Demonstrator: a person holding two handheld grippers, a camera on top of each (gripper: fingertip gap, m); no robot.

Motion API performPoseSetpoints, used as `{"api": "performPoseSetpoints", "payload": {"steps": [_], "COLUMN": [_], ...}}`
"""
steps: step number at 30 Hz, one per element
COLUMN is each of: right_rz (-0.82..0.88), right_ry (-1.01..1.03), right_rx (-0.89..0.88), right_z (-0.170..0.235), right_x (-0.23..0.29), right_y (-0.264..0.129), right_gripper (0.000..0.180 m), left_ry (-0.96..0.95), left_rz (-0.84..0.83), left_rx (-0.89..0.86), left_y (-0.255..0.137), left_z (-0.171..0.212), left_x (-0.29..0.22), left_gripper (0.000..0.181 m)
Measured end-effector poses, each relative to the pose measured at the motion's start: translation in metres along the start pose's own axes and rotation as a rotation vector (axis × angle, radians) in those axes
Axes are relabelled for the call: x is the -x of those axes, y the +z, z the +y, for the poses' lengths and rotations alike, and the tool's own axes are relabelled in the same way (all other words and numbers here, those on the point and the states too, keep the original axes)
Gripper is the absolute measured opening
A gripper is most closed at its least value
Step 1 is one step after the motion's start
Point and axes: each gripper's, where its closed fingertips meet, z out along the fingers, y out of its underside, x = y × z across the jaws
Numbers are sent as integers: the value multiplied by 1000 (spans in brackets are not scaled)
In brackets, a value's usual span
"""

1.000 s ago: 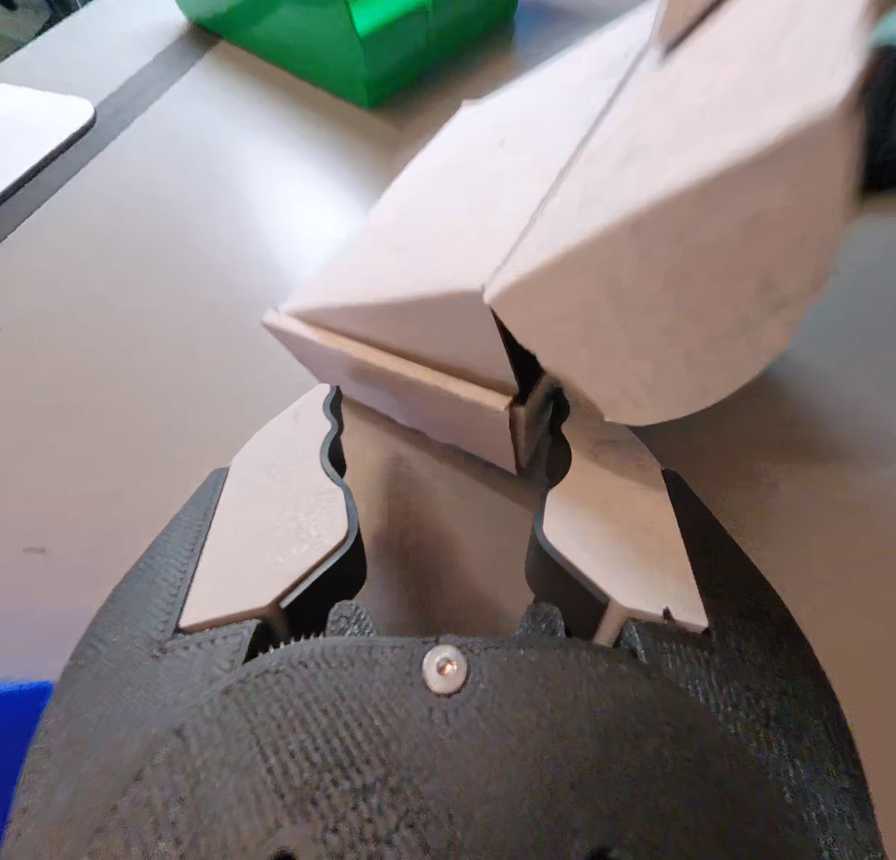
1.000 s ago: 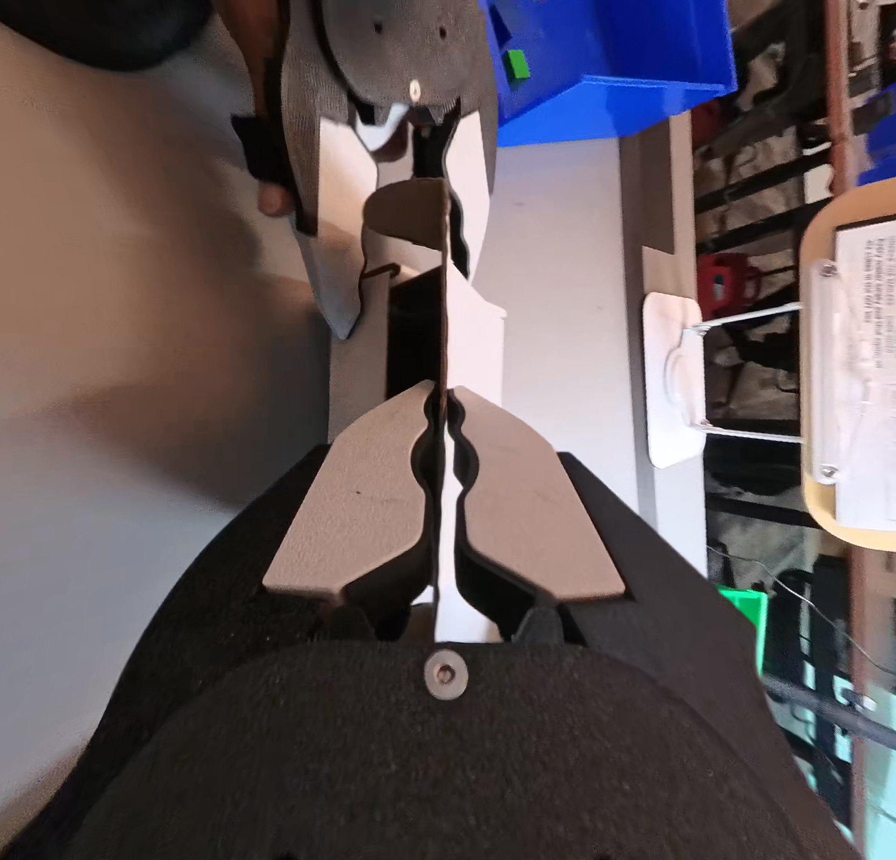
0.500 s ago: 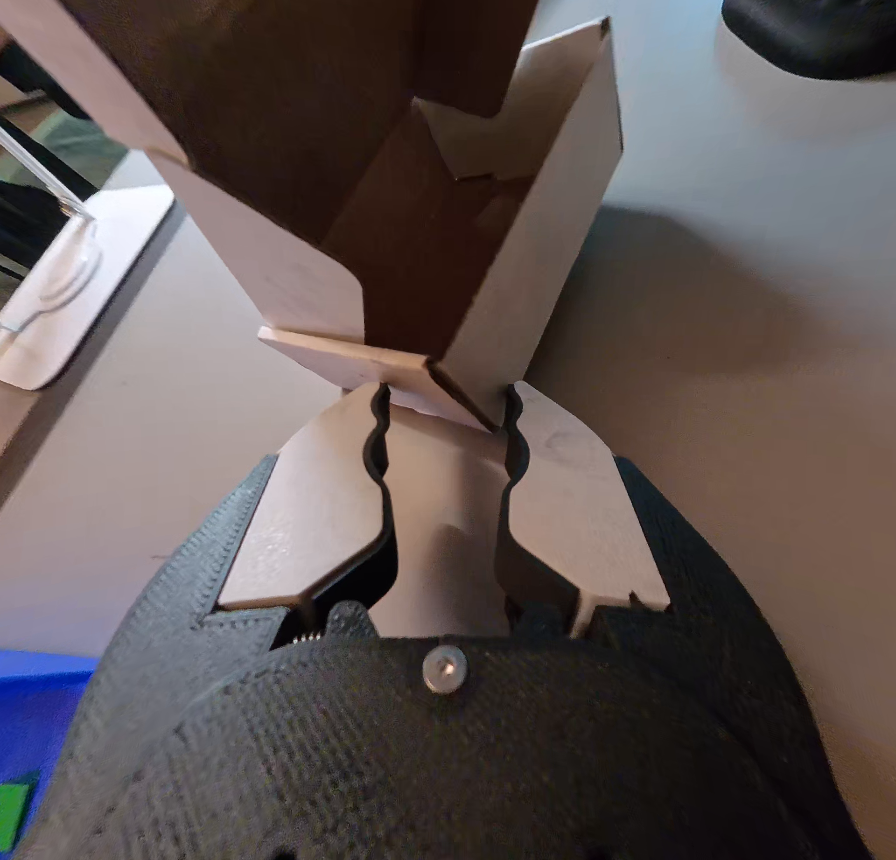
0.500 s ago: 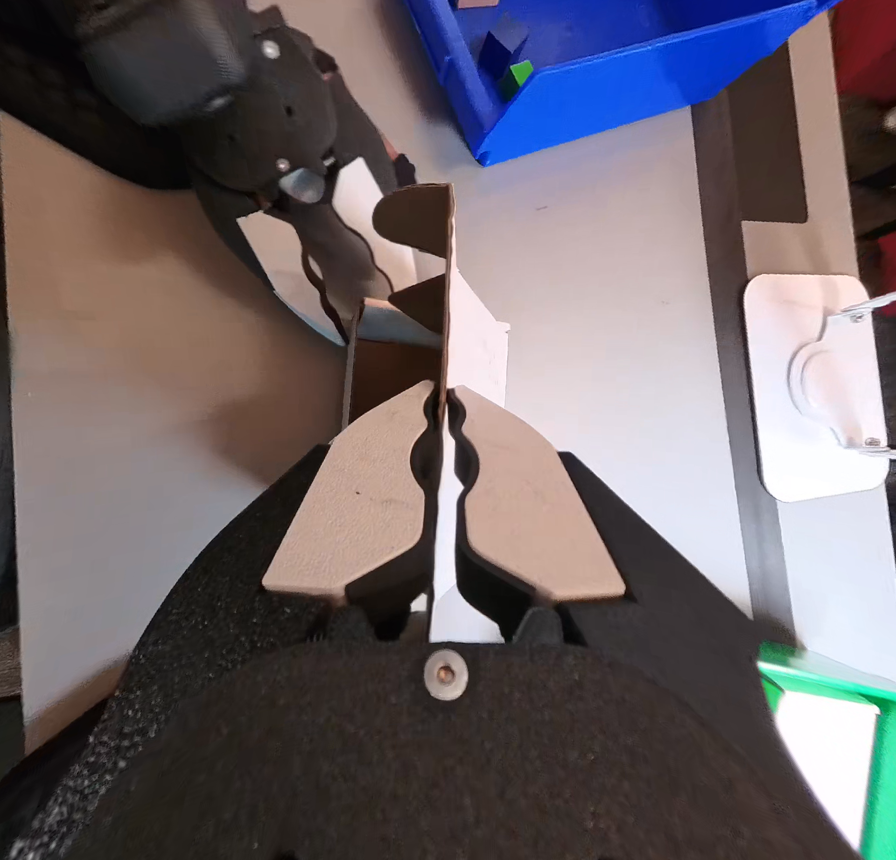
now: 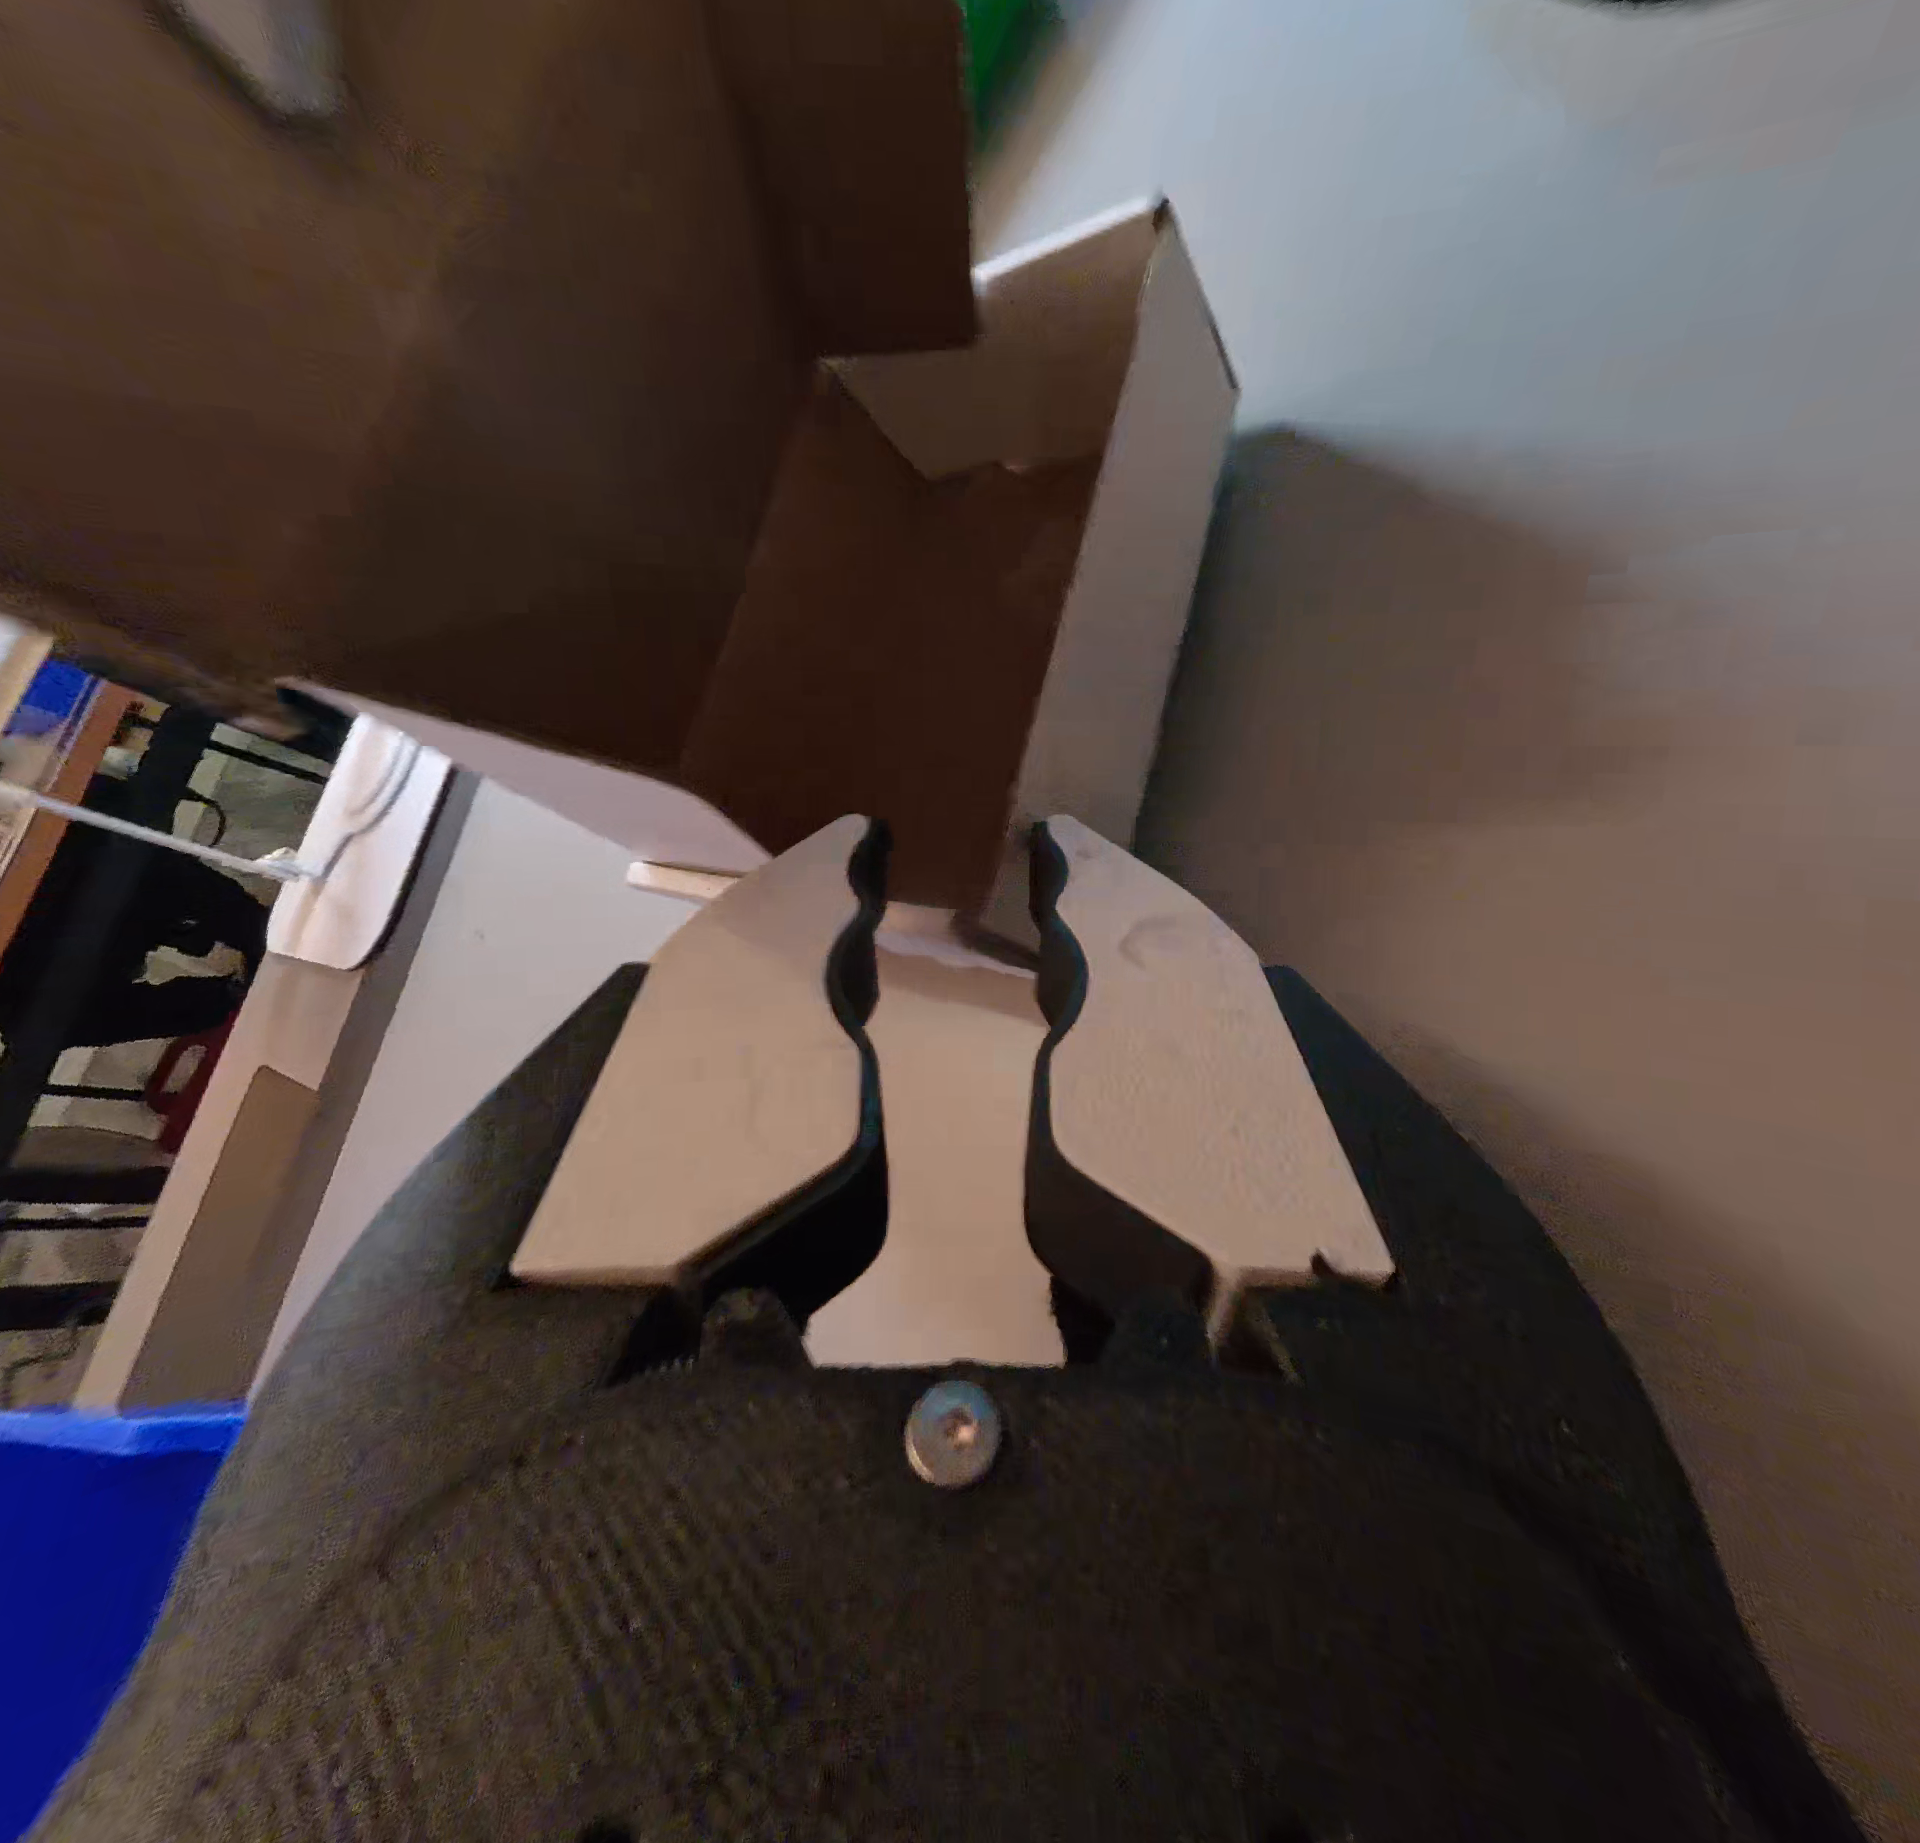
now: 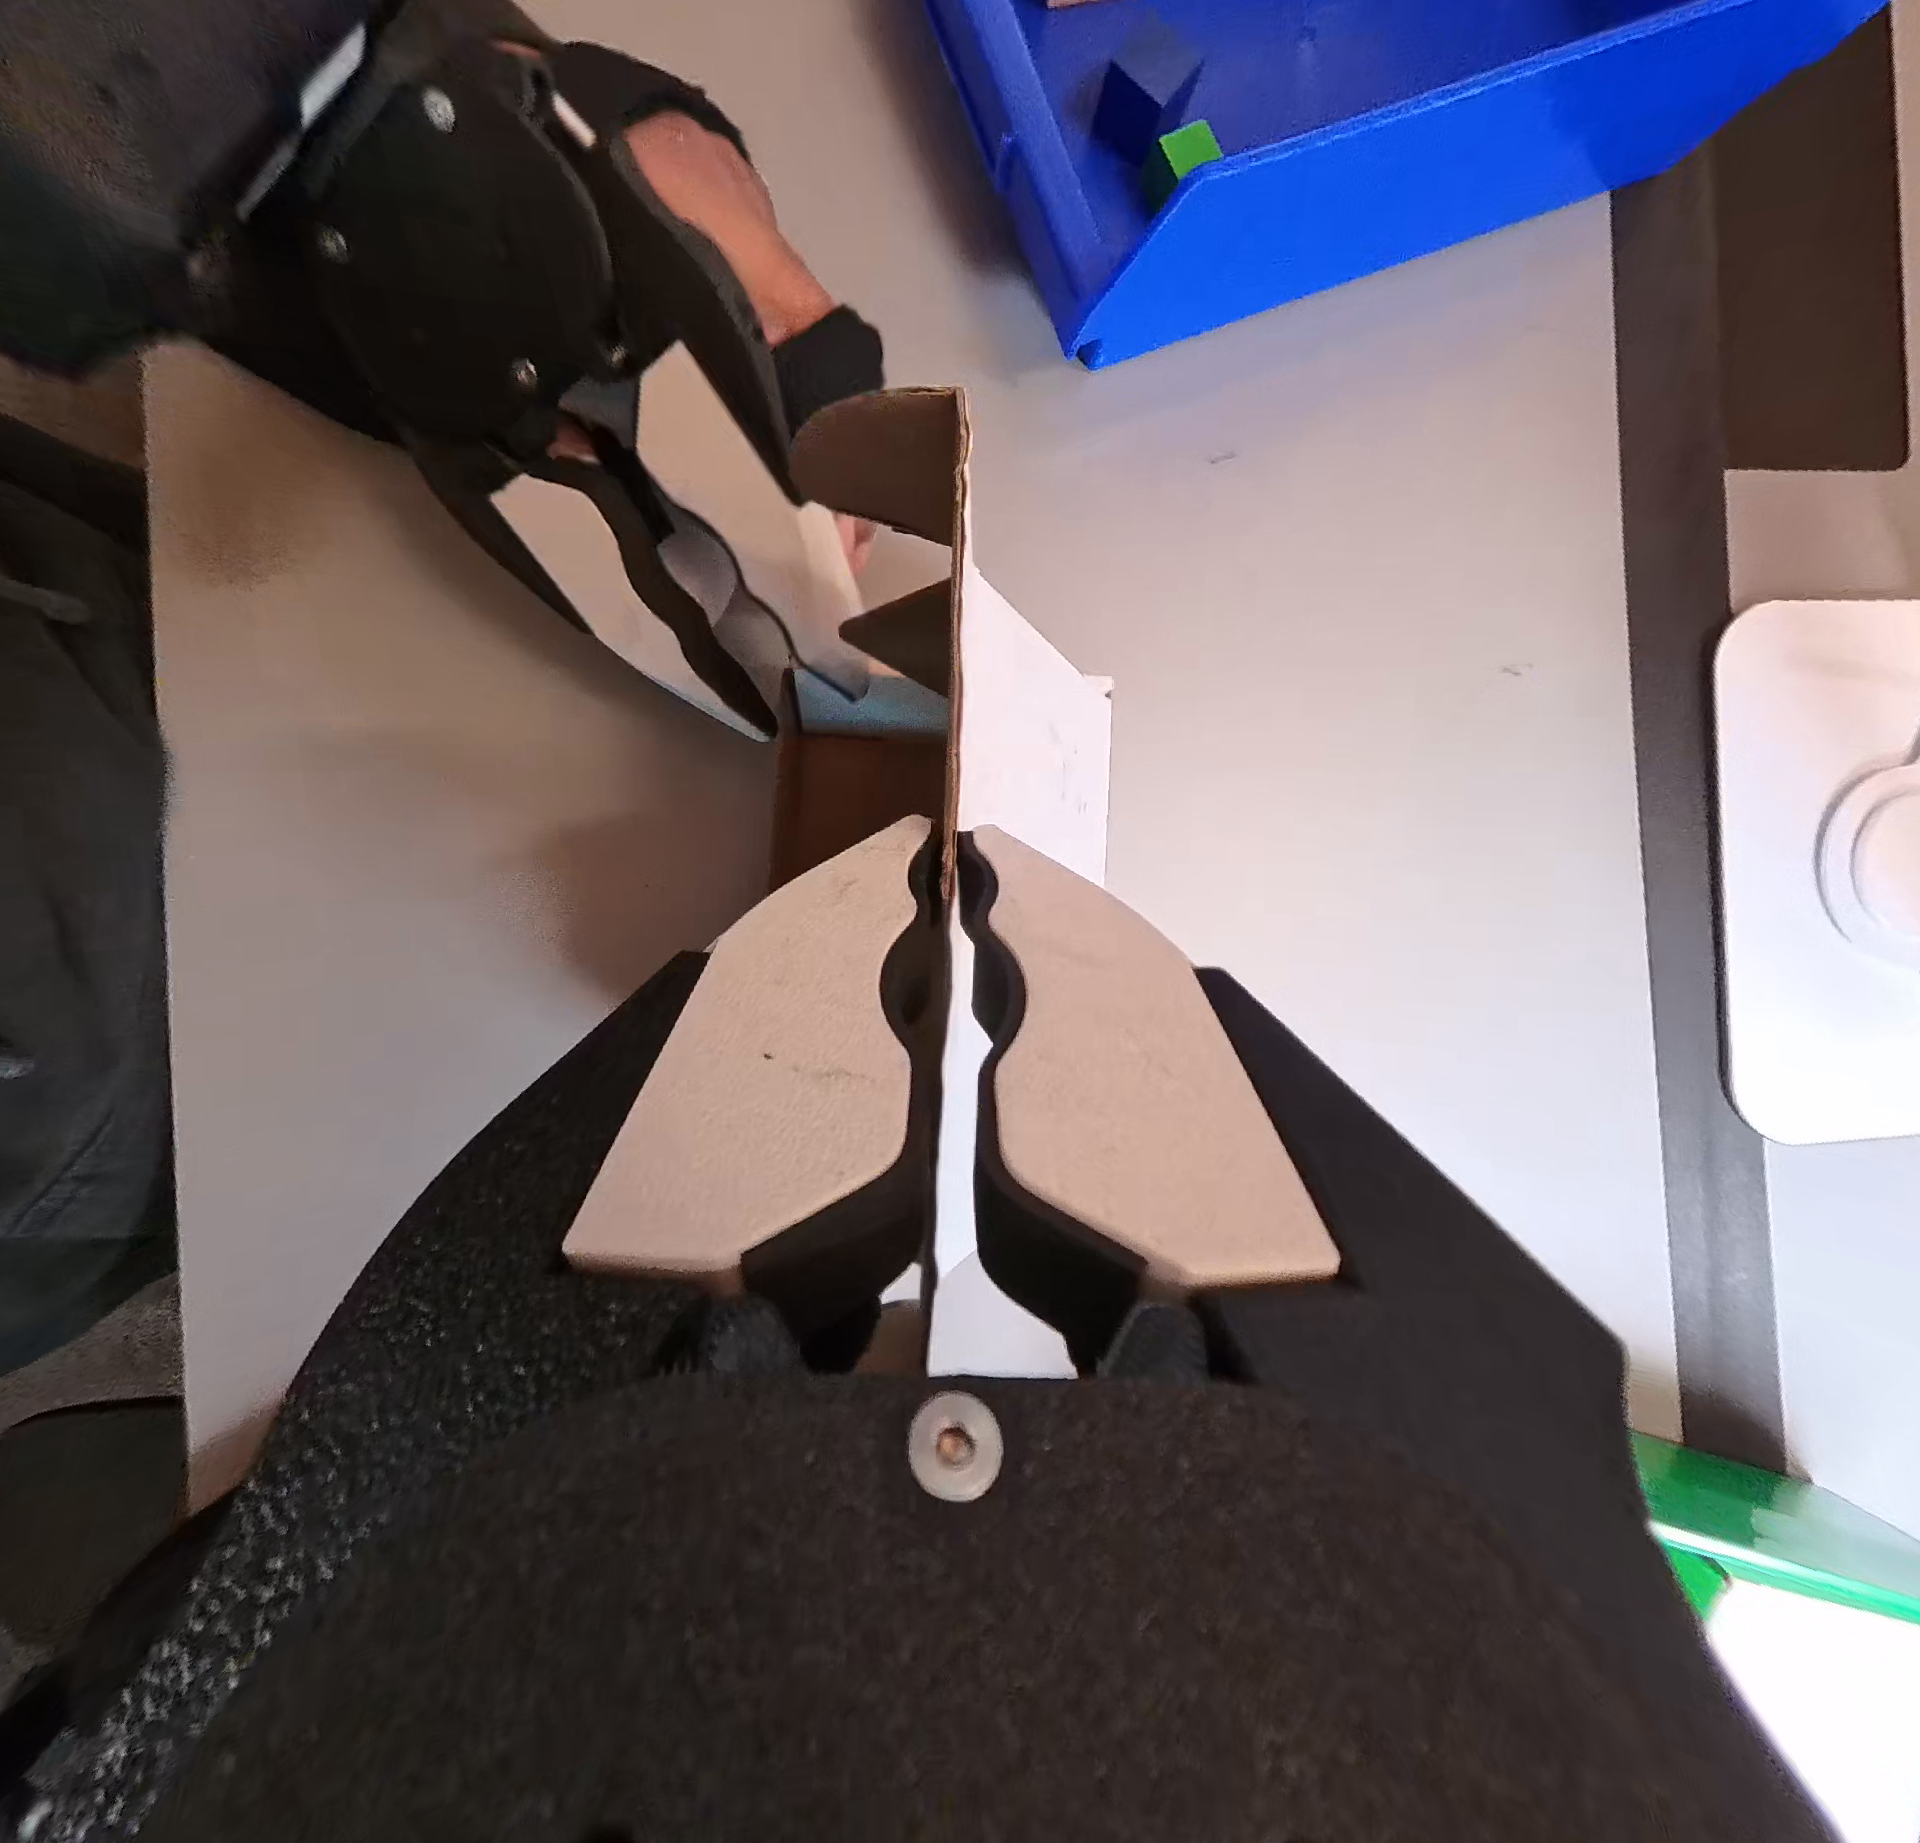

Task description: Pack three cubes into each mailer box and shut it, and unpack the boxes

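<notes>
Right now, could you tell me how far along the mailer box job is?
Done: the white cardboard mailer box is open. In hand: the right gripper pinches its upright lid; the open left gripper straddles a corner. Left: cubes, like the small green cube, lie in the blue plastic bin.

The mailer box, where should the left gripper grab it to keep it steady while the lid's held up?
Pinch the mailer box by its near corner wall, coming from the open side, opposite the raised lid held by the right gripper. The left gripper already straddles that thin upright edge.
</notes>
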Motion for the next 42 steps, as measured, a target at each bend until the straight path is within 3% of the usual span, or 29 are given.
{"api": "performPoseSetpoints", "payload": {"steps": [2, 8, 13, 18, 23, 33, 42], "right_rz": [6, 29, 276, 349, 309, 238, 388], "right_ry": [-4, -10, -123, -224, -210, -181, -158], "right_rx": [15, 24, 227, 434, 471, 459, 212], "right_z": [-1, -4, 11, 44, 66, 79, 27], "right_x": [-1, -33, -99, -133, -140, -136, -147], "right_y": [0, -7, -3, 39, 80, 102, 44], "right_gripper": [2, 2, 2, 5, 6, 11, 46], "left_ry": [76, 119, 104, 84, 60, 1, -33], "left_rz": [29, 43, 99, 109, 131, 175, 182], "left_rx": [38, 69, 52, 37, 8, -39, -62], "left_y": [2, 1, -3, -4, -4, -6, -5], "left_z": [4, 3, 1, 0, -3, -7, -10], "left_x": [-10, -14, -22, -23, -26, -29, -30], "left_gripper": [7, 5, 4, 5, 4, 4, 3]}}
